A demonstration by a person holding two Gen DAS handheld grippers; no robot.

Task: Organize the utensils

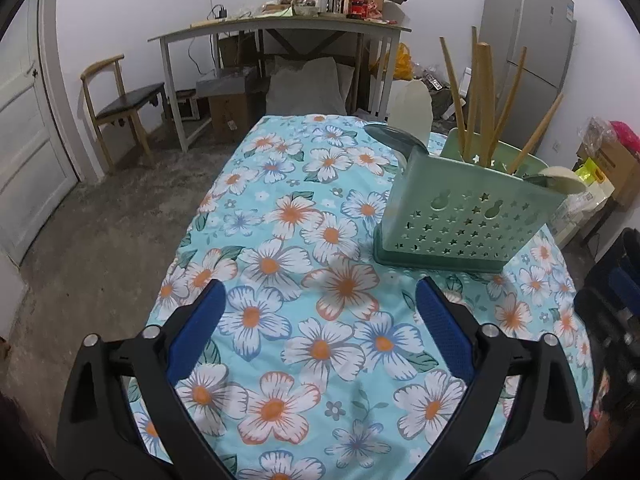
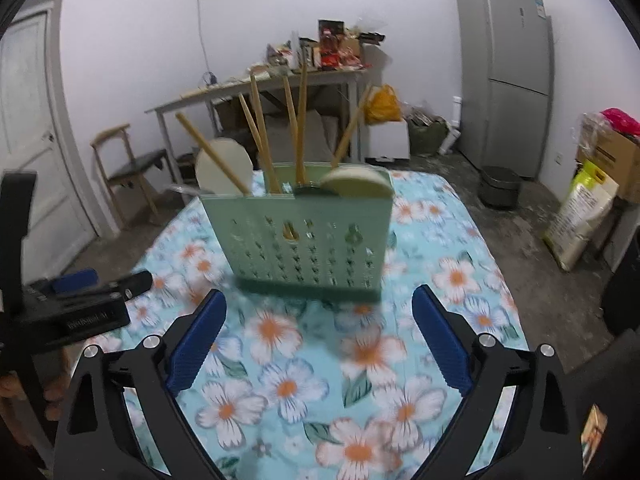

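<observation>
Green holder is seen right of centre in the left view and mid-frame in the right view, upright on the flowered cloth; chopsticks stand in it, long axes near vertical, tips fanned upward and outward; spoon bowls rest at its rim. Chopsticks are judged light, stiff, smooth; best pinched mid-shaft. Holder is judged light, easily tipped. Left gripper is spread wide, nothing between; right gripper likewise spread and empty.
</observation>
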